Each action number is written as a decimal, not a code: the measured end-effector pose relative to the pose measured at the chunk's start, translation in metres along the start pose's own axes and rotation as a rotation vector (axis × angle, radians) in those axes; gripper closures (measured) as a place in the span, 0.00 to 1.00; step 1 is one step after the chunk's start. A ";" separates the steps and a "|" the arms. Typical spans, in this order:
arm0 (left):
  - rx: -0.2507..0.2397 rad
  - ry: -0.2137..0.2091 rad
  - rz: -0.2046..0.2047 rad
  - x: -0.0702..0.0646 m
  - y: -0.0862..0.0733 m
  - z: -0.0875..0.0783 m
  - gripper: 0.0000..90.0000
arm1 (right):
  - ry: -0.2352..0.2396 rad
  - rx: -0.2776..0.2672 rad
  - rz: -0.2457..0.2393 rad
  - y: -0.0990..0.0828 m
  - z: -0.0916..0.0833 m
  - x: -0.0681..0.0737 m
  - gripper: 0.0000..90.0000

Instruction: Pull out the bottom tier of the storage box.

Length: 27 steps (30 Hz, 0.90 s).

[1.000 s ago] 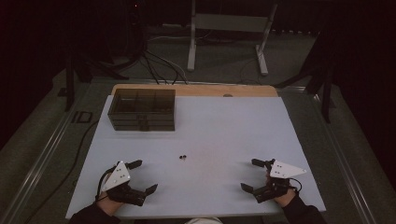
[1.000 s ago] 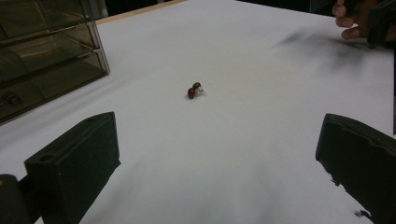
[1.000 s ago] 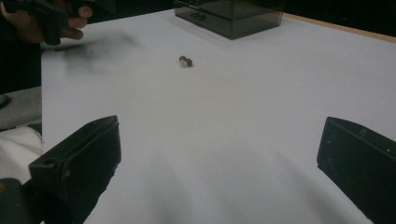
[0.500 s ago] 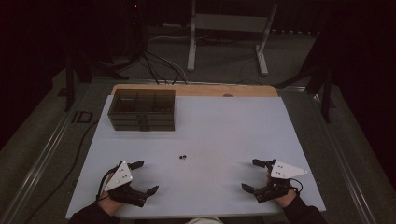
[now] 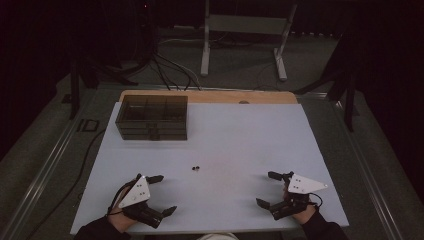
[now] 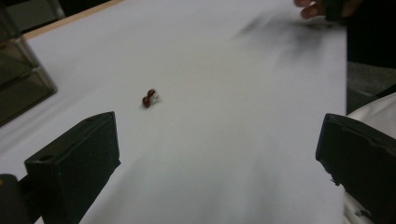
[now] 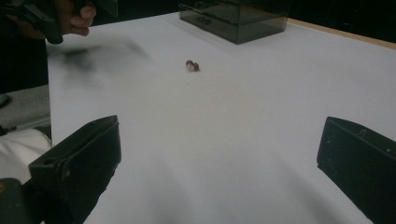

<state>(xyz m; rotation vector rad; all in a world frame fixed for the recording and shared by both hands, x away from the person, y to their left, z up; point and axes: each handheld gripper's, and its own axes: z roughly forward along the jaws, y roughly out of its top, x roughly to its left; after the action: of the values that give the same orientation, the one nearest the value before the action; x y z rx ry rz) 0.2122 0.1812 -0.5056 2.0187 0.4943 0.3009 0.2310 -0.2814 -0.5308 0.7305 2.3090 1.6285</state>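
**Both tongs parked wide, small red piece unpicked at mid-bench**

Step in hand, as judged: the start, before any reach. The left tongs [image 5: 156, 195] sat at the near-left edge of the white bench [image 5: 240, 135], jaws spread wide, nothing between them. The right tongs [image 5: 270, 189] sat at the near-right edge, jaws also wide and empty. Each was well apart from the small red piece [image 5: 195, 168], which lay alone on the bench about midway between them and a little farther out, well short of the drawer box [image 5: 152, 118] at the far-left corner.

In the left gripper view the red piece [image 6: 150, 98] looked like two dark red beads joined by something pale; too small to say more. The right gripper view showed the same piece [image 7: 192, 66] with the box [image 7: 233, 16] beyond it.

Next move, likely: one tongs had to travel forward and inward, drop low over the piece, and close finely, since it was tiny and could roll or slip.

Count: two tongs, one red piece (two beads), one drawer box, one bench. The box drawers appeared shut; contents could not be told.
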 end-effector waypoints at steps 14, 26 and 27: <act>-0.034 -0.002 0.051 0.002 0.020 0.000 0.01 | -0.004 -0.020 0.013 0.001 -0.002 -0.001 0.00; -0.078 0.042 0.062 0.010 0.030 -0.004 0.01 | 0.001 -0.023 0.014 0.001 -0.002 -0.001 0.00; -0.087 0.050 0.061 0.011 0.031 -0.004 0.01 | 0.001 -0.022 0.015 0.001 -0.002 -0.001 0.00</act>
<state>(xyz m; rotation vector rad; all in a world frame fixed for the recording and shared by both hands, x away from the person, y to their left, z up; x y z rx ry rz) 0.2265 0.1766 -0.4766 1.9477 0.4436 0.4038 0.2313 -0.2832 -0.5297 0.7440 2.2880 1.6582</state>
